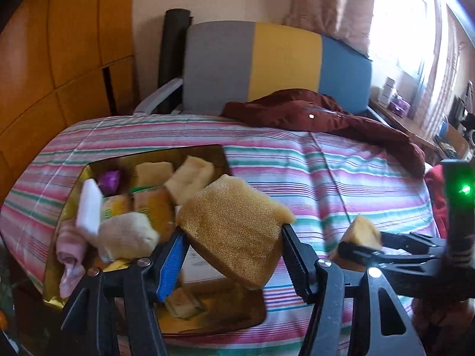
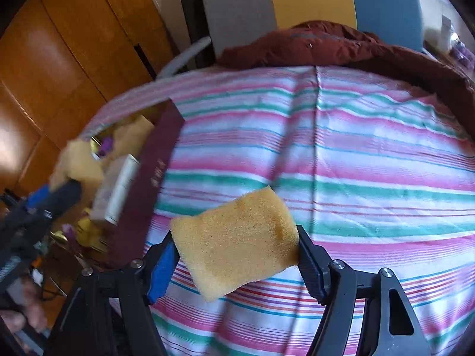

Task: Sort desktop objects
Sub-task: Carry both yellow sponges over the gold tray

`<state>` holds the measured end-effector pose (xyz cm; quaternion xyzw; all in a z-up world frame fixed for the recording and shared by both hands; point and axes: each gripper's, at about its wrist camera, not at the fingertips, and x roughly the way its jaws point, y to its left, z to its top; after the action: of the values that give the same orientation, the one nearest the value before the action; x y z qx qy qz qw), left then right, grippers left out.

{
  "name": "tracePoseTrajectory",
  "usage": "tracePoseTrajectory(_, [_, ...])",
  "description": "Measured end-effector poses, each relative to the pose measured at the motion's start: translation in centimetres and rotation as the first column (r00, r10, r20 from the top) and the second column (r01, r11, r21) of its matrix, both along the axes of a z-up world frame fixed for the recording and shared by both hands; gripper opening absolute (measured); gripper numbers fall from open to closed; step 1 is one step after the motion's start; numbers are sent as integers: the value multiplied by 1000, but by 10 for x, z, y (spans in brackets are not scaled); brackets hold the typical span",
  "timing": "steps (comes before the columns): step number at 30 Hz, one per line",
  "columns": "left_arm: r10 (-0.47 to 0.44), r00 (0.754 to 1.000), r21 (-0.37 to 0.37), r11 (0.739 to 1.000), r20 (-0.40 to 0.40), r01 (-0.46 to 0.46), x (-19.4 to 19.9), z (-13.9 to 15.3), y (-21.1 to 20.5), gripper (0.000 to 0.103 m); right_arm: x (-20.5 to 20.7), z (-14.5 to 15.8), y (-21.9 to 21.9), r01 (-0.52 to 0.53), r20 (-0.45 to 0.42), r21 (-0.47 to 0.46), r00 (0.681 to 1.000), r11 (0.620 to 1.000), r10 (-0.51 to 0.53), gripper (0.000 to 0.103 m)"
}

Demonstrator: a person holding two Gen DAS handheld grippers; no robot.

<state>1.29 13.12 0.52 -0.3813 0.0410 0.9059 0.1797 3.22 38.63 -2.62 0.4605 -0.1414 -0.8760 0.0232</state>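
Sponges are the items in hand: each gripper carries one above the striped bed cover point(image 2: 341, 154). The left gripper point(image 1: 234, 237) pinches a darker sponge point(image 1: 234, 225) between its jaws, just over the near edge of the gold-lined box point(image 1: 74, 184). The right gripper point(image 2: 237, 246) pinches a paler sponge point(image 2: 237, 240), clear of the box, over open bedding. Both pieces look light, soft and porous; they should compress readily and are unlikely to slip or break. A grip across the short sides, as now, appears sound. Both grippers point downward at a slant. Box contents are blurred, apparently more sponges and wrapped items.
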Motion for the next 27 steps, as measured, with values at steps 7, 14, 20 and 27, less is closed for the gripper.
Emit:
tracePoseTrajectory(7, [85, 996, 26, 996, 23, -85, -13, -3, -38, 63, -12, 31, -32, -59, -78, -16, 995, 998, 57, 73])
tracePoseTrajectory(14, [192, 981, 51, 980, 32, -193, -26, -1, -88, 63, -28, 44, -81, -187, -114, -17, 976, 982, 184, 73])
tracePoseTrajectory(20, [278, 960, 62, 958, 33, -280, -32, -3, -133, 62, -44, 46, -128, -308, -128, 31, 942, 951, 309, 73])
tracePoseTrajectory(27, [271, 961, 67, 959, 46, -274, -37, -18, -147, 62, -81, 41, -160, -325, -119, 71, 936, 943, 331, 73])
